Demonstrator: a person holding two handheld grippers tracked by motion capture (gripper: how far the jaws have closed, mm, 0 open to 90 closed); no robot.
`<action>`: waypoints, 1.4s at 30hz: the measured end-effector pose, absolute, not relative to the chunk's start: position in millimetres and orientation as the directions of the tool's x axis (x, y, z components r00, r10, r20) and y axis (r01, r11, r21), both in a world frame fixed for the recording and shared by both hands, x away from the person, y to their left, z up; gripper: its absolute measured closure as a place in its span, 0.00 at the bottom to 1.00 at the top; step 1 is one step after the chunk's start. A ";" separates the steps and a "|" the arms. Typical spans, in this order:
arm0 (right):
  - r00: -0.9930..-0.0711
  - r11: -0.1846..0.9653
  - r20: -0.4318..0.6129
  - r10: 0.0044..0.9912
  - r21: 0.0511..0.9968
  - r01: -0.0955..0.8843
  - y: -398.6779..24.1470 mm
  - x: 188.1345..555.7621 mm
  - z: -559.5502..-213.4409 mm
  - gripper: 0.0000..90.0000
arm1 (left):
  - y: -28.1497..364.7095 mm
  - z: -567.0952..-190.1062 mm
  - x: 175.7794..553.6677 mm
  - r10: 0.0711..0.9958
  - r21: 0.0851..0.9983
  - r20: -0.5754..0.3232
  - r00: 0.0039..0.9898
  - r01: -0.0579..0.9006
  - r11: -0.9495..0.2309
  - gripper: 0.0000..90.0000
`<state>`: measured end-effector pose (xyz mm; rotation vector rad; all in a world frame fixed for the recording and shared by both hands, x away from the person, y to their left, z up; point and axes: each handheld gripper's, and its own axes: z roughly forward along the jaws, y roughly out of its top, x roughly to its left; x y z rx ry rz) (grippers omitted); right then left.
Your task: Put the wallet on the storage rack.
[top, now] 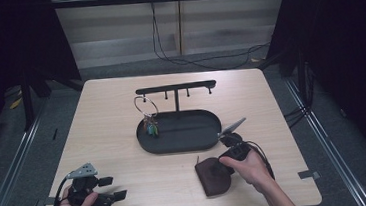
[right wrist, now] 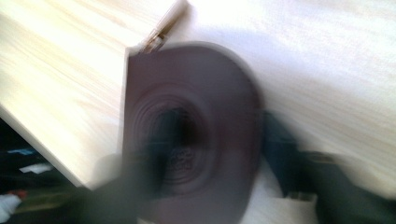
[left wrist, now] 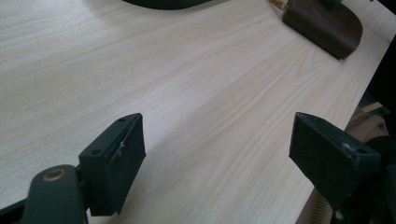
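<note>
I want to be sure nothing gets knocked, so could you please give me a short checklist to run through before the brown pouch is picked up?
1. Right gripper at the brown pouch: ok, it sits at the pouch's right edge in the high view.
2. Jaws firmly on the pouch: cannot tell, the right gripper view is blurred; they straddle it.
3. Pouch fully on the table: ok, though it lies near the front edge.
4. Black tray apart from the pouch: ok, bare wood lies between them.
5. Key ring hanging on the rack: ok, on its left peg.
6. Left gripper out of the way: ok, open over bare wood at the front left corner.
</note>
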<state>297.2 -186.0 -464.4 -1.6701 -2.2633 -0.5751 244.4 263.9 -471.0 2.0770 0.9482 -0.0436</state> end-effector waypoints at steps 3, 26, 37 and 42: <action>-0.282 0.233 0.469 0.837 0.161 0.959 -192.2 297.8 -466.2 0.70 | 263.5 -471.3 244.8 0.614 0.675 -0.340 0.713 0.639 -0.368 0.20; -0.326 0.256 0.416 0.849 0.216 0.942 -184.1 298.8 -433.7 0.91 | 263.6 -471.3 245.2 0.608 0.676 -0.343 0.716 0.638 -0.370 0.20; -0.361 0.302 0.340 0.868 0.216 0.929 -172.7 298.4 -420.4 0.92 | 265.3 -470.8 245.8 0.610 0.674 -0.345 0.714 0.640 -0.368 0.20; -0.378 0.322 0.320 0.869 0.213 0.922 -169.9 298.9 -412.3 0.93 | 265.6 -470.7 246.2 0.607 0.677 -0.347 0.715 0.639 -0.366 0.20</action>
